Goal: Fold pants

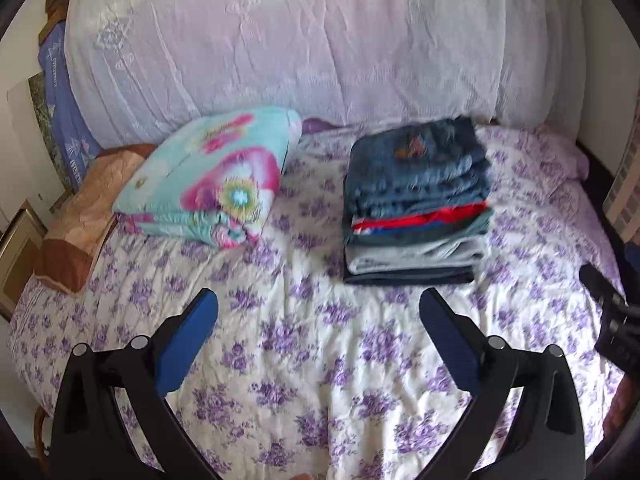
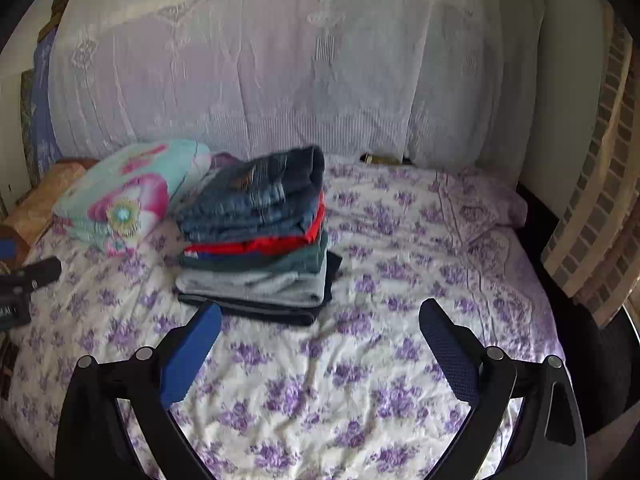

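Note:
A stack of folded pants (image 1: 418,204) sits on the bed, with blue jeans on top, then red, green, grey and dark pairs below. It also shows in the right wrist view (image 2: 256,236). My left gripper (image 1: 318,300) is open and empty, hovering over the sheet just in front of the stack. My right gripper (image 2: 320,312) is open and empty, in front and to the right of the stack. The right gripper's black body shows at the right edge of the left wrist view (image 1: 612,312). The left gripper's body shows at the left edge of the right wrist view (image 2: 24,284).
The bed has a white sheet with purple flowers (image 1: 304,380). A folded turquoise flowered blanket (image 1: 208,176) lies left of the stack, beside a brown pillow (image 1: 84,216). A white lace cover (image 1: 300,40) rises behind. A pillow in the same flowered fabric (image 2: 476,204) lies at the right.

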The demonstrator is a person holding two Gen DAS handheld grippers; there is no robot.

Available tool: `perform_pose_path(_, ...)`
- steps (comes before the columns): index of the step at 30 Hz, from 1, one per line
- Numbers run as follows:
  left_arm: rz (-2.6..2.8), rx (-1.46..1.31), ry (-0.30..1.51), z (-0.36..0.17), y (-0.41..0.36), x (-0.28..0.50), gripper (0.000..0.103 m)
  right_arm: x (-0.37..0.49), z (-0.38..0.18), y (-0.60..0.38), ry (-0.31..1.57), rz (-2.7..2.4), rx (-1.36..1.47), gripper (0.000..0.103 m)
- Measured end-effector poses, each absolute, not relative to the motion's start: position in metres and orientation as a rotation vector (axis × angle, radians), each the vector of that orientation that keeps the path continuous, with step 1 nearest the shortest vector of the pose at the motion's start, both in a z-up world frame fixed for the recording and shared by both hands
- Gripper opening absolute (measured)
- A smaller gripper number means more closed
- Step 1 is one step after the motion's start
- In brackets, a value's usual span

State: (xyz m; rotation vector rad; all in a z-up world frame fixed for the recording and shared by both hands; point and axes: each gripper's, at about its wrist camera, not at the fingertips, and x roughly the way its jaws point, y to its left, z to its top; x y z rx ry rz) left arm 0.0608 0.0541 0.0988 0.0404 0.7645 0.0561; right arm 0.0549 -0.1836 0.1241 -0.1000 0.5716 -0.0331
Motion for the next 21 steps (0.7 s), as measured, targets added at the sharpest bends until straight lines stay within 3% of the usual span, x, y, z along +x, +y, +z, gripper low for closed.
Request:
perform_pose_path(4, 0.078, 0.058, 0.716, 0.129, 0.054, 0.061, 0.098, 0.053, 0.177, -0.176, 0.47, -0.058, -0.082, 0.1)
perform_pose_path(8, 0.162, 0.109, 0.691, 0.149, 0.052, 0.062, 0.098, 0.044, 0.197, -0.166, 0.423, -0.042, -0.088, 0.1)
perform_pose_path(12, 0.14, 0.076, 0.692, 0.155, 0.05, 0.054, 0.098, 0.04, 0.179, -0.163, 0.443, -0.049, -0.051, 0.1)
perform_pose_path(17, 0.108, 0.031, 0.699, 0.153, 0.048, 0.049, 0.098, 0.06, 0.144, -0.161, 0.624, -0.04, -0.065, 0.099)
perform_pose_path(21, 0.096, 0.009, 0.723, 0.15, 0.05, 0.052, 0.098, 0.056, 0.143, -0.161, 0.611, -0.04, -0.057, 0.1)
